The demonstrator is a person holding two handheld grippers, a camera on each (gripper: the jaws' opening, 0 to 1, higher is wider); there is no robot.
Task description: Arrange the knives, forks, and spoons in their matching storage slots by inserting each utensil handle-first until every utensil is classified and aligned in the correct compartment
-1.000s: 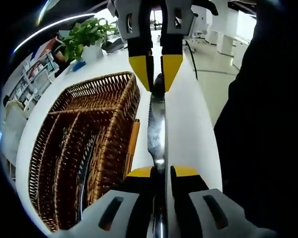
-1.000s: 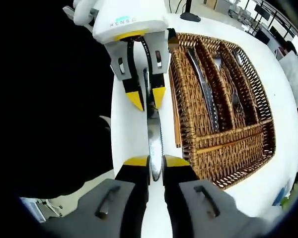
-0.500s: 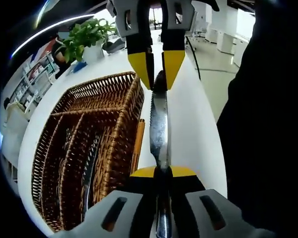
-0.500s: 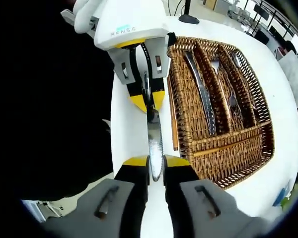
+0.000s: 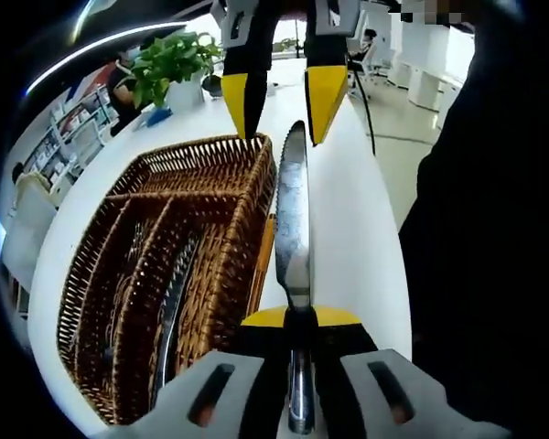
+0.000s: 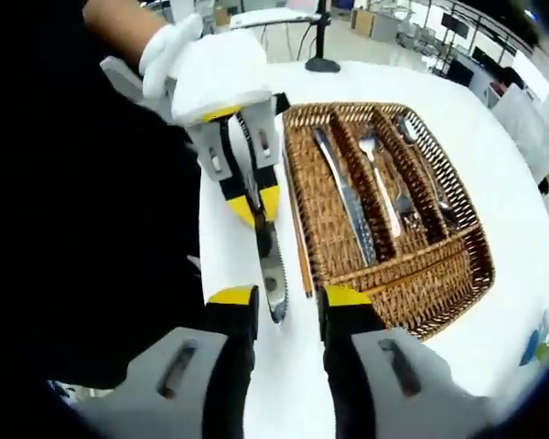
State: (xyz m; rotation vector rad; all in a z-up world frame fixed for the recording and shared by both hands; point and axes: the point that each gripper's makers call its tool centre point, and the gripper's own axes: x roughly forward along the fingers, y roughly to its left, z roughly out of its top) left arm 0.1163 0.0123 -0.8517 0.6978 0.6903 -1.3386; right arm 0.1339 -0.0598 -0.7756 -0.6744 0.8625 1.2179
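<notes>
**Holding the knife by its handle, blade free**

Gripping the serrated steel table knife (image 5: 293, 219) by its handle, the left claw (image 5: 296, 318) has its yellow-tipped jaws pressed tight on the metal, and the blade juts forward over the white worktop (image 5: 357, 229), just beside the outer wall of the brown wicker cutlery basket (image 5: 210, 265). In the right gripper view the same left claw (image 6: 253, 208) is seen from the front, with a white-gloved hand (image 6: 206, 69) behind it and the knife (image 6: 273, 274) pointing toward the camera.

The right claw (image 6: 288, 297) stands wide apart, its jaws on either side of the blade tip without touching it; in the left gripper view this right claw (image 5: 279, 96) hangs spread just beyond the knife's point.

The basket (image 6: 421, 265) lies on the worktop (image 6: 284, 384) with long slots running lengthwise and a cross slot at one end. Steel utensils (image 6: 348, 197) already lie in the long slots. A green potted plant (image 5: 169, 69) stands further along the worktop.
</notes>
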